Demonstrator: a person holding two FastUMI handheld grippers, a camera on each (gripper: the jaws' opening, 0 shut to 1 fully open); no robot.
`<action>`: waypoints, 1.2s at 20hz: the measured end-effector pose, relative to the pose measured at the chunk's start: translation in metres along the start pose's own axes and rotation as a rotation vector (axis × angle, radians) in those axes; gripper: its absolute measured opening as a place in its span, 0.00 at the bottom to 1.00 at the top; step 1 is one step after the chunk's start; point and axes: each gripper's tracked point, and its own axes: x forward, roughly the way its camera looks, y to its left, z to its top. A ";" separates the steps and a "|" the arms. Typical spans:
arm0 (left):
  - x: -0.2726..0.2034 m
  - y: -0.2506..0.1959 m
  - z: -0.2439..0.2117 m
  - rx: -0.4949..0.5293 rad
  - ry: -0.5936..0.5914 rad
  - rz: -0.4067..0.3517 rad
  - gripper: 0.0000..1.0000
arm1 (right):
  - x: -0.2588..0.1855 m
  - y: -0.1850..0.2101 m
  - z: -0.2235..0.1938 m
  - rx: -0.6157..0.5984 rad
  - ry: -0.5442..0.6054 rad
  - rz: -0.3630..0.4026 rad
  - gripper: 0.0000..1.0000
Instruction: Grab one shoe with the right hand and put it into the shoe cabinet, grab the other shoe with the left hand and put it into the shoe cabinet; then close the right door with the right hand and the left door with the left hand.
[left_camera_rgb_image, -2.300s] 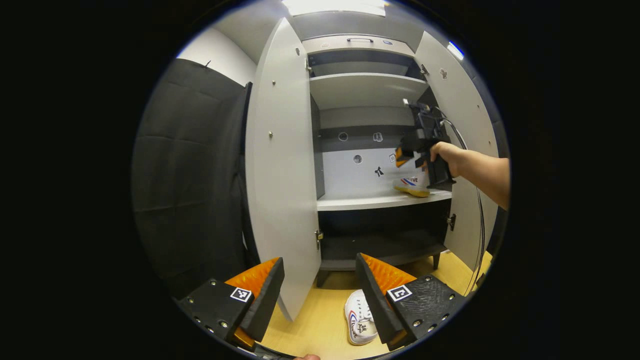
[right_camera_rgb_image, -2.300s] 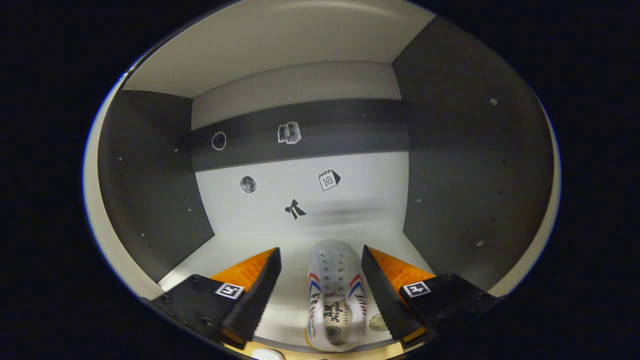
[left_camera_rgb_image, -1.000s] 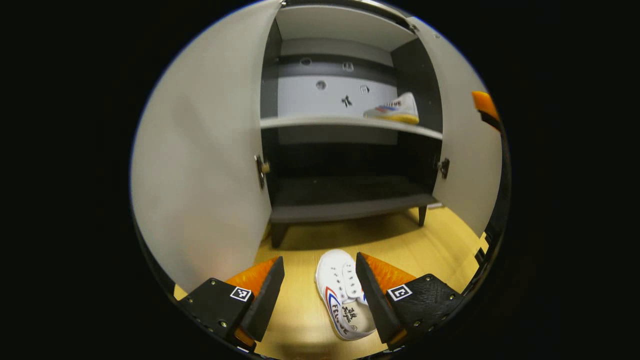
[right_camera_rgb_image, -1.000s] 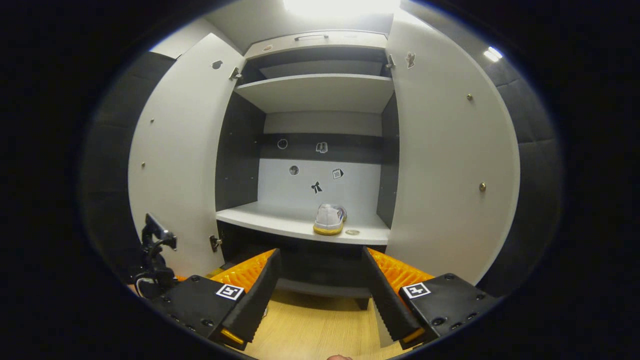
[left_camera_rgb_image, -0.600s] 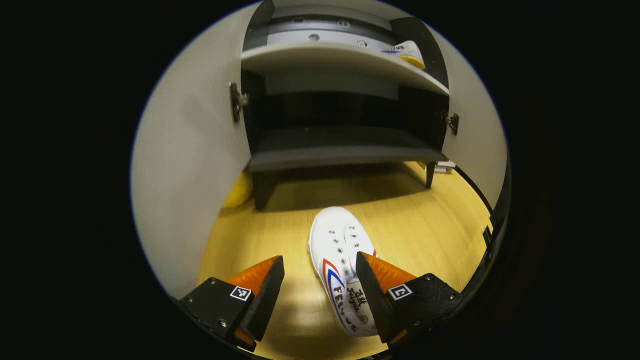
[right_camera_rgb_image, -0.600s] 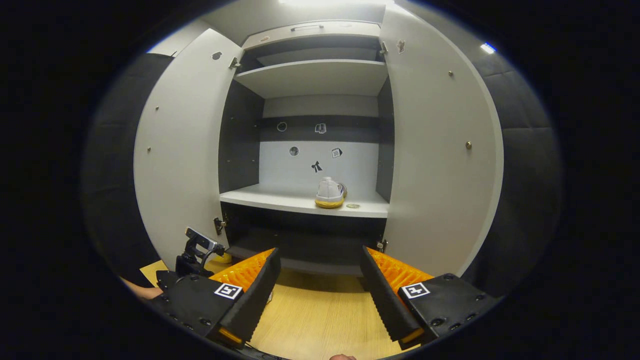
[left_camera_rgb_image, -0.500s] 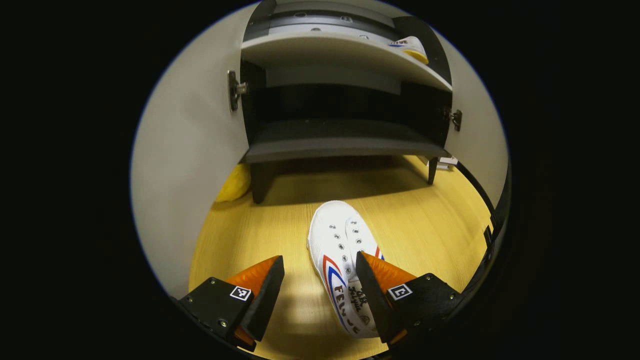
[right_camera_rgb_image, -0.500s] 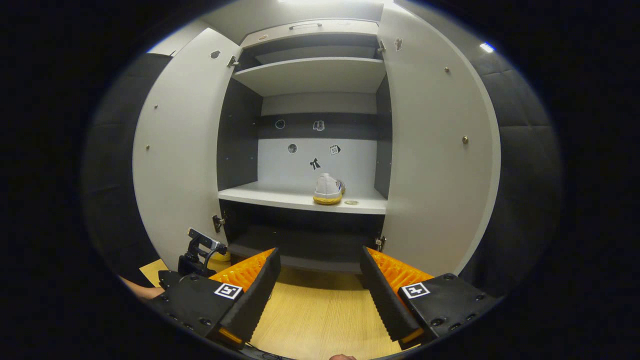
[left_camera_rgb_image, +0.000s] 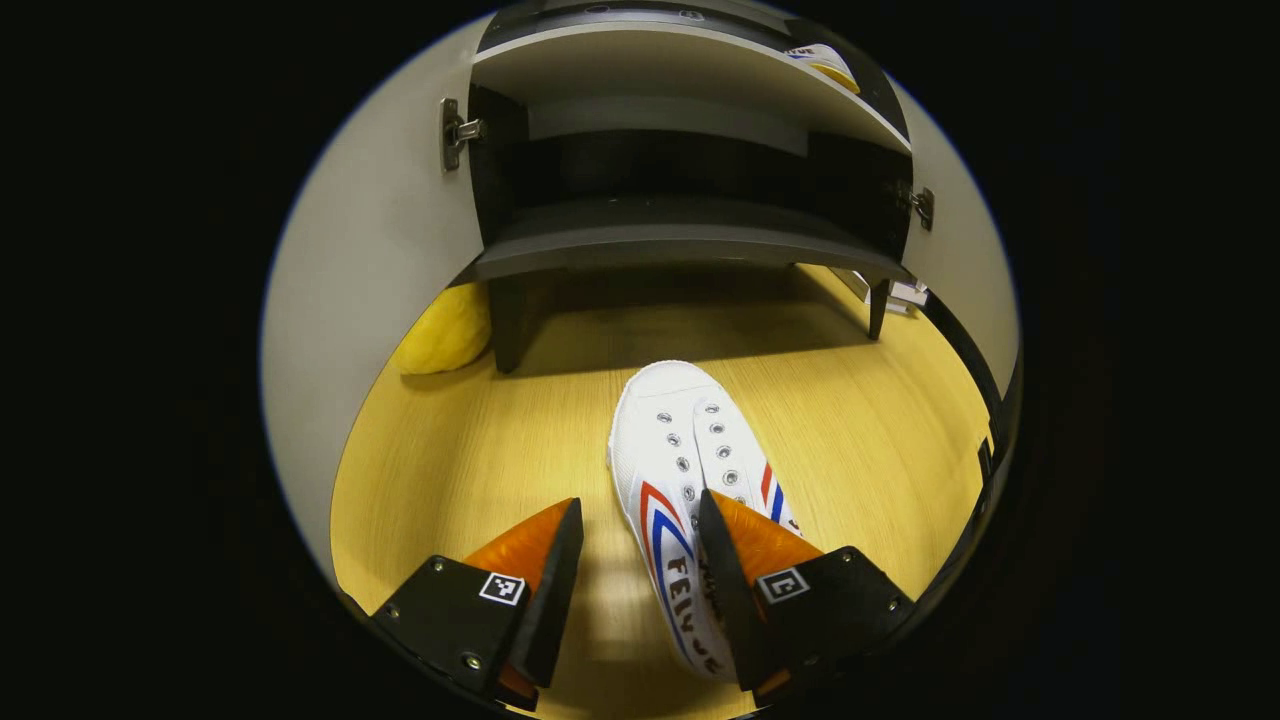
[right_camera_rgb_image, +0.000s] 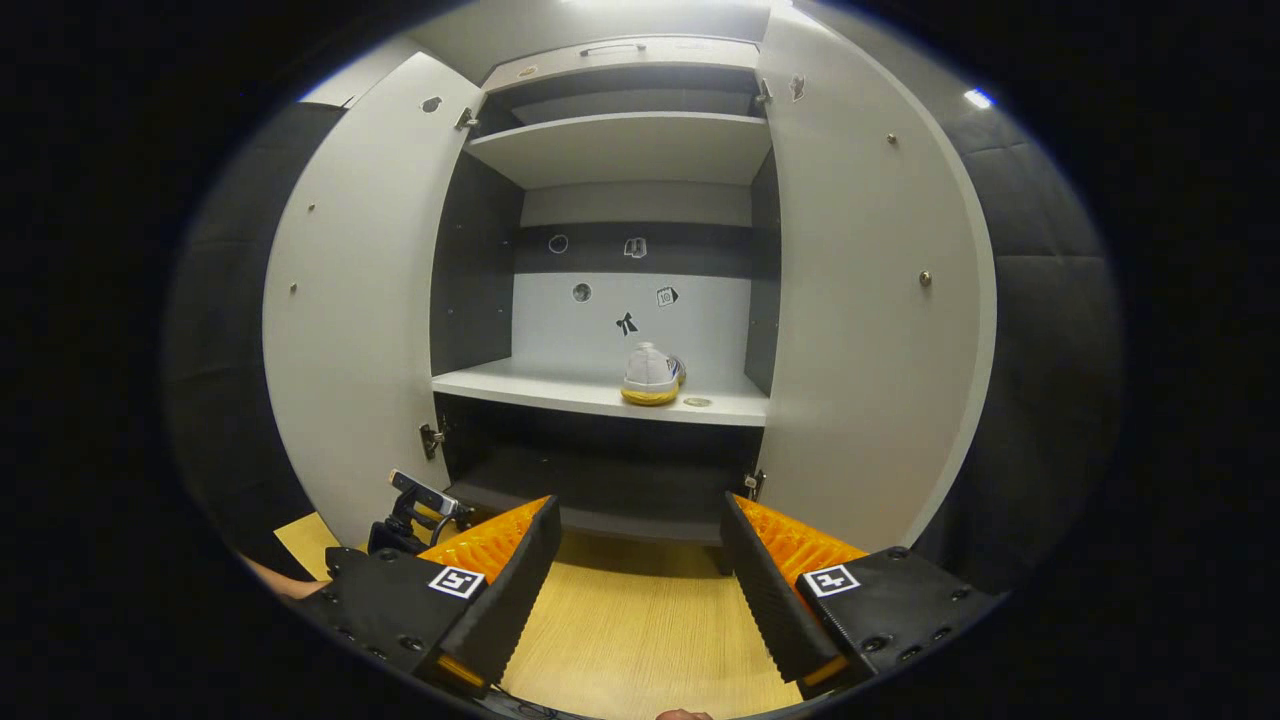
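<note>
Shoes number two: floor shoe (left_camera_rgb_image: 690, 480) between open left tongs (left_camera_rgb_image: 632, 560); right tongs (right_camera_rgb_image: 640, 565) open.

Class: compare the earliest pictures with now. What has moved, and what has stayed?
The right gripper let go of the shoe on the shelf and backed out, open. The left gripper dropped to the shoe on the floor, fingers straddling one side, not yet shut. Both doors stayed open.

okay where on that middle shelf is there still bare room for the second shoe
The light middle shelf is bare from the cabinet's left wall to the shoe already on it. The crowded end is the right: that shoe and a small round disc beside it sit there. The dark bottom shelf also looks bare.
</note>
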 end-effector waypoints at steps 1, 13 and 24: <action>-0.002 -0.002 -0.001 0.010 0.001 -0.001 0.52 | 0.000 0.000 0.001 0.000 -0.003 0.000 1.00; -0.008 0.004 0.016 -0.037 -0.040 0.052 0.00 | -0.003 -0.010 0.001 -0.036 -0.012 -0.011 1.00; -0.051 0.005 0.063 -0.065 -0.131 0.048 0.00 | -0.005 -0.009 0.008 -0.036 -0.026 -0.003 1.00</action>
